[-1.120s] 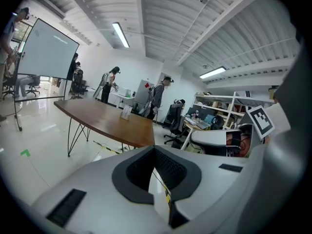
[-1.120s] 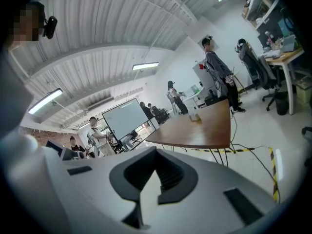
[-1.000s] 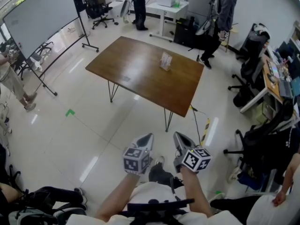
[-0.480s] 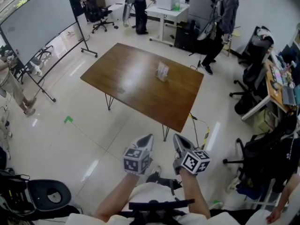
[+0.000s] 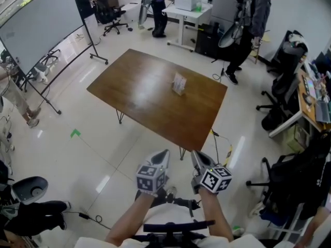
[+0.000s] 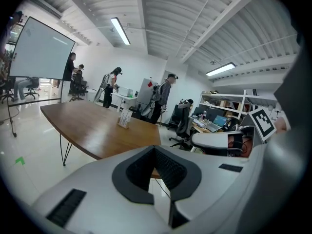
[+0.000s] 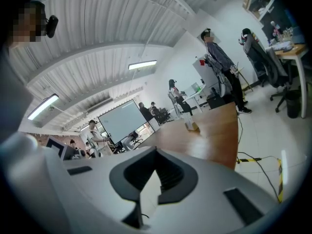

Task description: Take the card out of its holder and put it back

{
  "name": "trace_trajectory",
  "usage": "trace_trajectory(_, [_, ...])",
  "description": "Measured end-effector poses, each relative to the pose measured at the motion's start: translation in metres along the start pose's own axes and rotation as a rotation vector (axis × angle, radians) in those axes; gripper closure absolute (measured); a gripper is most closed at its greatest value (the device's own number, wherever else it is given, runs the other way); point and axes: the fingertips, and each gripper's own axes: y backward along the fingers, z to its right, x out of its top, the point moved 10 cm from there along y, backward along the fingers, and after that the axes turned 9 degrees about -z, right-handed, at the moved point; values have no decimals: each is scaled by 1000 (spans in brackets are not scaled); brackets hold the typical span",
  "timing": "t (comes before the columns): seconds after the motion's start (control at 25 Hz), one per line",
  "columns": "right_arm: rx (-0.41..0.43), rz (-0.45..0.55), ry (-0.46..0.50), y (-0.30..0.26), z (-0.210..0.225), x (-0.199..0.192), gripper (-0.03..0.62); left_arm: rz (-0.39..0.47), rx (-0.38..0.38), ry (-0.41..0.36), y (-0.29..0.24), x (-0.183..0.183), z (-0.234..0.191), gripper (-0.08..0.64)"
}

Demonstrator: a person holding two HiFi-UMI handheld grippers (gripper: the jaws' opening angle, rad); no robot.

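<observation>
The card (image 5: 179,83) stands on the worktop (image 5: 134,89), well apart from your left fingers (image 5: 162,155) and right fingers (image 5: 196,158). Both pairs are closed, empty.

A brown wooden table (image 5: 150,97) bears one clear card holder (image 5: 179,83).

Clear card holder (image 5: 179,83) upright on brown table (image 5: 134,92), pale card inside; toward far right edge

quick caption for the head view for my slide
Shut, empty left gripper and right gripper short of the wooden table where the card holder stands
</observation>
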Motion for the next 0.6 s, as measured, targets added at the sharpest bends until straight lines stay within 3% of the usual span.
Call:
trace_trajectory(0.28, [-10,-25,-11,-30,14,16,589,-20,-4,17,-27,20,-21,565])
trace_trajectory(0.6, [-49,-14,-4,-74,38,62,589,-35,-43,6,-83,66,-54,565])
